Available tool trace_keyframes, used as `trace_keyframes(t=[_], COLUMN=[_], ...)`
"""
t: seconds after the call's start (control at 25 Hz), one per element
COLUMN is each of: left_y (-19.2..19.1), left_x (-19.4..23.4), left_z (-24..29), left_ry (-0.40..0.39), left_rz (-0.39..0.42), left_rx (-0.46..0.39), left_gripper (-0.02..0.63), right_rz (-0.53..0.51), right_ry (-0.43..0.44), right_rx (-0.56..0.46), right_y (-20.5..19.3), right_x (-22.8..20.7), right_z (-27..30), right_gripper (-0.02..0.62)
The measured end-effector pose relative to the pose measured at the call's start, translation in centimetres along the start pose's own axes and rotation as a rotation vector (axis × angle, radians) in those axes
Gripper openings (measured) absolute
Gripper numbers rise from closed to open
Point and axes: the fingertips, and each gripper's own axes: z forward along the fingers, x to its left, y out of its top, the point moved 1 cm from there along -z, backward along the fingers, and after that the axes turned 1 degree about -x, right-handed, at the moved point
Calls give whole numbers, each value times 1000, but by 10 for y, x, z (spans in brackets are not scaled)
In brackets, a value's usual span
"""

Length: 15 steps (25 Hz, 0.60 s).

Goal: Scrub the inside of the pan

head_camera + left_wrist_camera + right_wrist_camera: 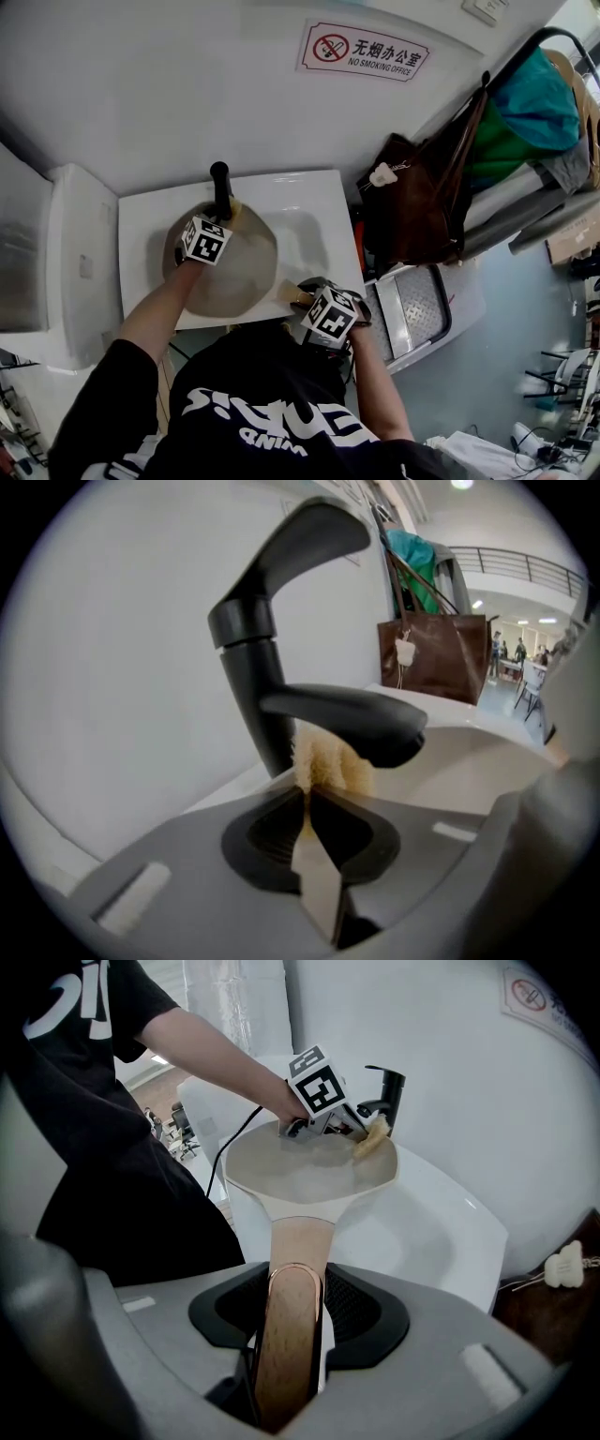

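Observation:
A pale pan (234,272) lies in the white sink (309,192), its wooden handle (287,292) pointing to the near right. My right gripper (302,298) is shut on that handle (286,1335), and the pan's beige inside (309,1171) shows beyond the jaws. My left gripper (225,217) is at the pan's far rim beside the black faucet (220,186). It is shut on a flat pale handle with a yellowish scrubbing head (330,759), which sits just under the faucet spout (347,719). From the right gripper view the scrubbing head (373,1136) rests at the pan's far edge.
A brown bag (412,202) hangs right of the sink, with teal cloth (534,103) above it. A folded grey step stool (417,314) stands on the floor below. A white cabinet (80,262) adjoins the sink's left side. A no-smoking sign (364,52) is on the wall.

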Motion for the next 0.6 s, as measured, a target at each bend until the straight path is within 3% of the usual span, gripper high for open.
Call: trace_keyframes(t=[0.36,0.6], left_y=[-24,-34], left_x=[40,46], left_z=[-20,-31], left_ry=[97,120], left_rz=[251,356], left_rx=[152,211], left_gripper=[23,21], right_rz=[1,-3], right_ry=[-3,-5], right_rx=[-12,-16], right_y=[0,0], right_x=[-1,0], right_z=[0,-1], right_gripper=[179,179])
